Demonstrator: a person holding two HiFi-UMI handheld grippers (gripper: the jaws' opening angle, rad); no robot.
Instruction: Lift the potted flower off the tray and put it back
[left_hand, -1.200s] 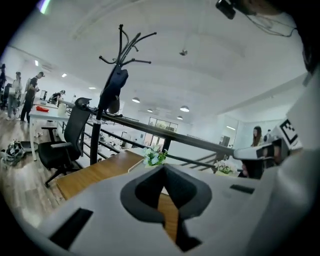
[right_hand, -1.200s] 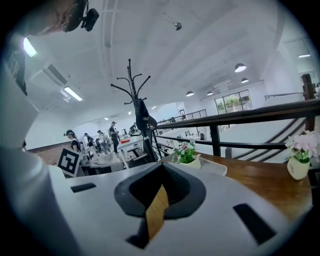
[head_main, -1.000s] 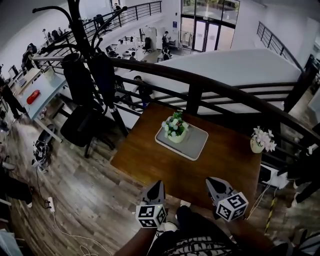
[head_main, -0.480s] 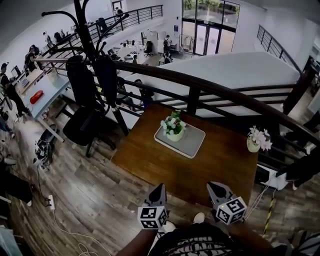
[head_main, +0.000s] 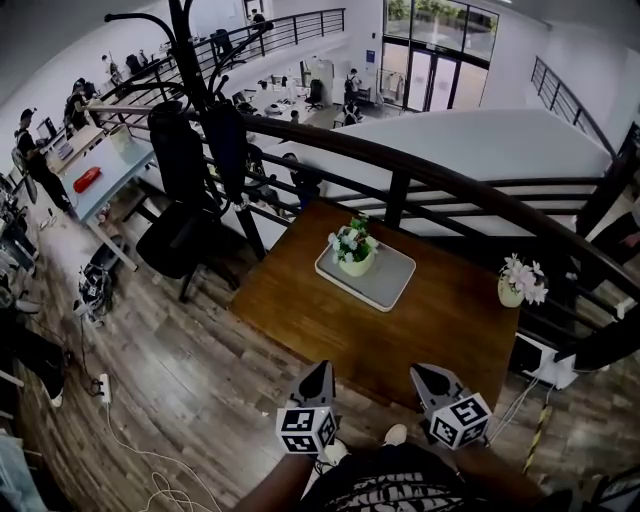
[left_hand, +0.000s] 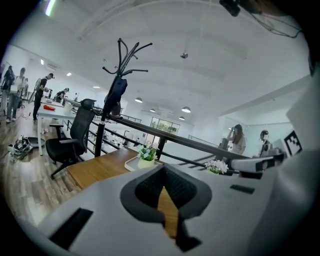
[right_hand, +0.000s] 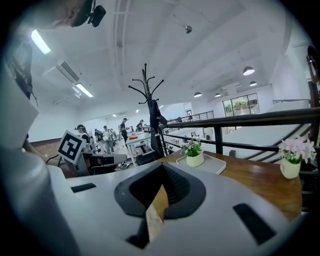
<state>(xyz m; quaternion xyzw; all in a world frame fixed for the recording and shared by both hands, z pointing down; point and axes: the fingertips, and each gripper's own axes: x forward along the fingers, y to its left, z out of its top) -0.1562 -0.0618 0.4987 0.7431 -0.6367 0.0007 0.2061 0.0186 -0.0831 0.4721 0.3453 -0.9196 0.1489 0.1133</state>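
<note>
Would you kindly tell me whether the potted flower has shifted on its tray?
No. The potted flower sits at the same far-left corner of the tray.

An open-plan office: staffed desks (head_main: 98, 172), a swivel chair (head_main: 178, 238), mezzanine railing (head_main: 430, 178).

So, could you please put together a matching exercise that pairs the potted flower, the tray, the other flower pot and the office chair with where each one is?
Things
1. potted flower
2. tray
3. pale flower pot
4. office chair

Places
A. on the floor, left of the table
B. on bare wood by the table's right edge
C. on the tray, toward its left end
D. flat on the table's far half

Pairs: 1-C, 2-D, 3-B, 4-A
</note>
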